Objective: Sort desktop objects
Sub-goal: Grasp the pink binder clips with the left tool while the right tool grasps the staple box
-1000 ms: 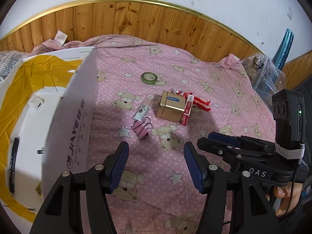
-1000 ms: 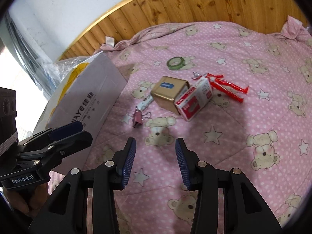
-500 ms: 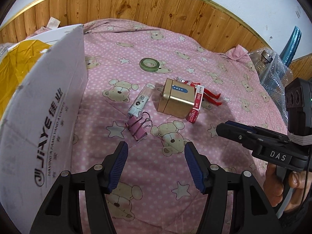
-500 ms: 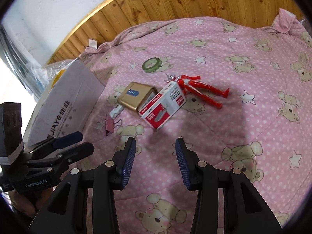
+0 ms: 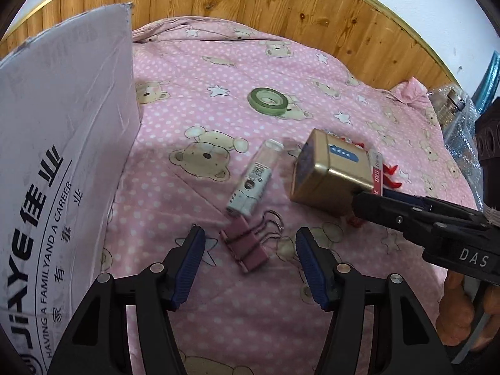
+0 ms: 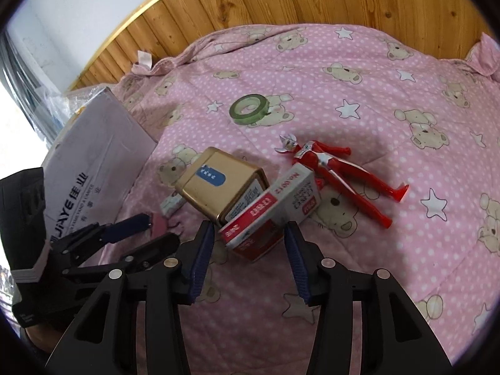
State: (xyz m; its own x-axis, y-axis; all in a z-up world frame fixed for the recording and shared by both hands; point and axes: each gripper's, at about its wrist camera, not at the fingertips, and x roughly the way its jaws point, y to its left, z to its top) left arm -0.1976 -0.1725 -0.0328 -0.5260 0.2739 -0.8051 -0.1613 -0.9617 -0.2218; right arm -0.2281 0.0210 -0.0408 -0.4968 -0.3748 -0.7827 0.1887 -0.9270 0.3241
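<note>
On the pink bear-print cloth (image 5: 218, 72) lie a pink binder clip (image 5: 245, 248), a small white tube (image 5: 254, 178), a gold tin (image 5: 331, 175) (image 6: 218, 181), a red-and-white staple box (image 6: 265, 215), a red toy figure (image 6: 340, 172) and a green tape roll (image 5: 268, 100) (image 6: 248, 109). My left gripper (image 5: 250, 265) is open, its blue pads either side of the binder clip. My right gripper (image 6: 248, 259) is open, its pads flanking the near end of the staple box.
A large white printed carton (image 5: 56, 172) (image 6: 90, 168) stands at the left, close to the left gripper. Wood panelling (image 5: 250, 3) backs the cloth. Bubble-wrapped items (image 5: 453, 115) sit at the far right. A hand (image 5: 459, 309) holds the right gripper's handle.
Both grippers have moved forward and down toward the objects. The left one now brackets the binder clip; the right one has closed in on the staple box. Both stay open.
</note>
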